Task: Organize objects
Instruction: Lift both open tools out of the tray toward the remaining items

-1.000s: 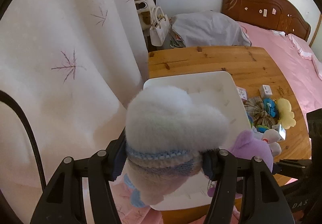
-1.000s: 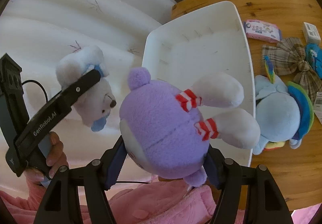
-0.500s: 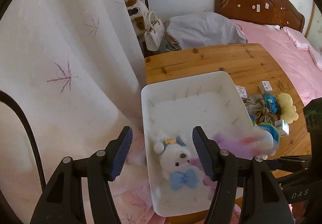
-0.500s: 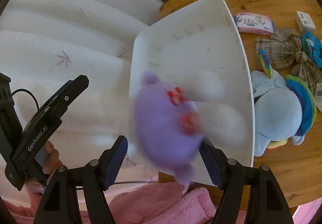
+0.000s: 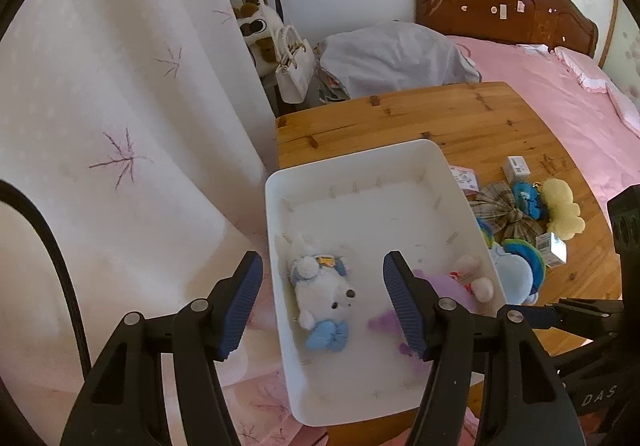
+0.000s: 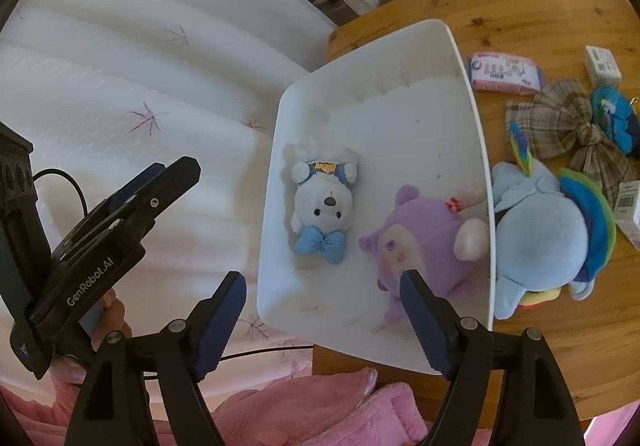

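Bear [image 6: 324,205] and purple doll [image 6: 420,246] are placed in tray [image 6: 476,117]; both tools [image 5: 322,302] [image 6: 322,316] are held open, empty. Blue plush [image 6: 548,234] on surface [image 6: 540,5] should be grasped next.

Bed [image 5: 560,85], white handbag [image 5: 294,75], curtain [image 5: 120,105]

White bear [image 6: 323,205] with blue bow, purple plush [image 6: 420,246] (red-striped cuffs) in white bin [image 6: 384,93]; plaid bow [image 6: 568,129] on honey-brown counter [image 6: 540,5].
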